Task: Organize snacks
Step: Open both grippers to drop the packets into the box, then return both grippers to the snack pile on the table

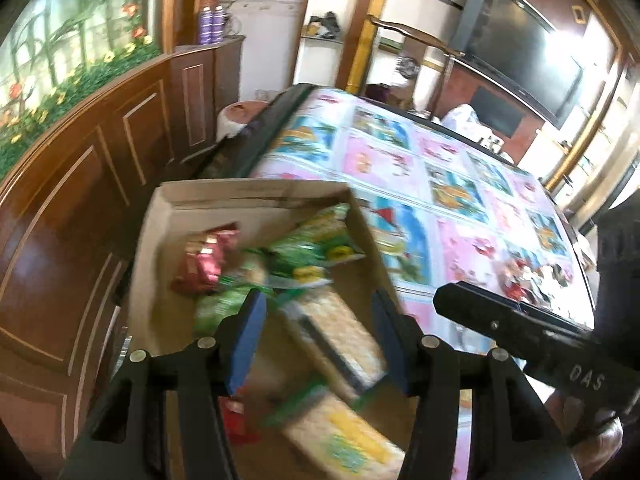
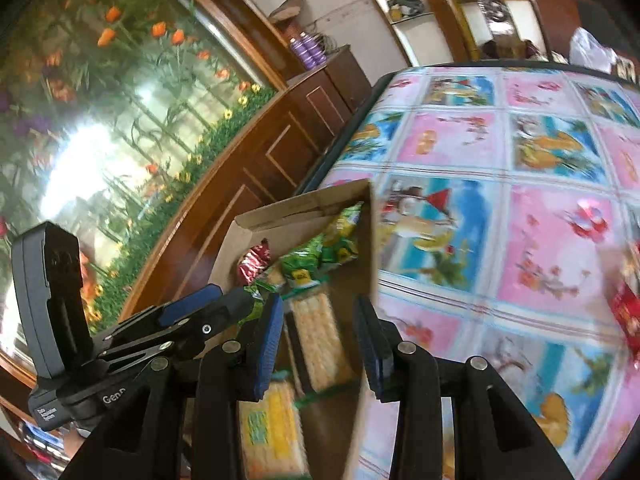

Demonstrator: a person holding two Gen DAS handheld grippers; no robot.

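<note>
A cardboard box (image 1: 168, 216) sits at the left edge of the table and holds green snack bags (image 1: 308, 244), a red bag (image 1: 206, 258) and yellow cracker packs (image 1: 340, 336). My left gripper (image 1: 316, 332) is open and empty, hovering over the box. My right gripper (image 2: 320, 340) is open and empty above the box's (image 2: 280, 210) right wall, over the cracker packs (image 2: 320, 336) and green bags (image 2: 320, 254). The left gripper's fingers (image 2: 192, 306) show at the left of the right wrist view. A red snack pack (image 2: 626, 312) lies on the table at the right.
The table wears a pink and blue patterned cloth (image 1: 452, 168). Dark wood panelling (image 1: 80, 208) with a flower mural runs along the left. The right gripper's body (image 1: 532, 340) crosses the lower right of the left wrist view. Red packets (image 1: 516, 280) lie by the table's near edge.
</note>
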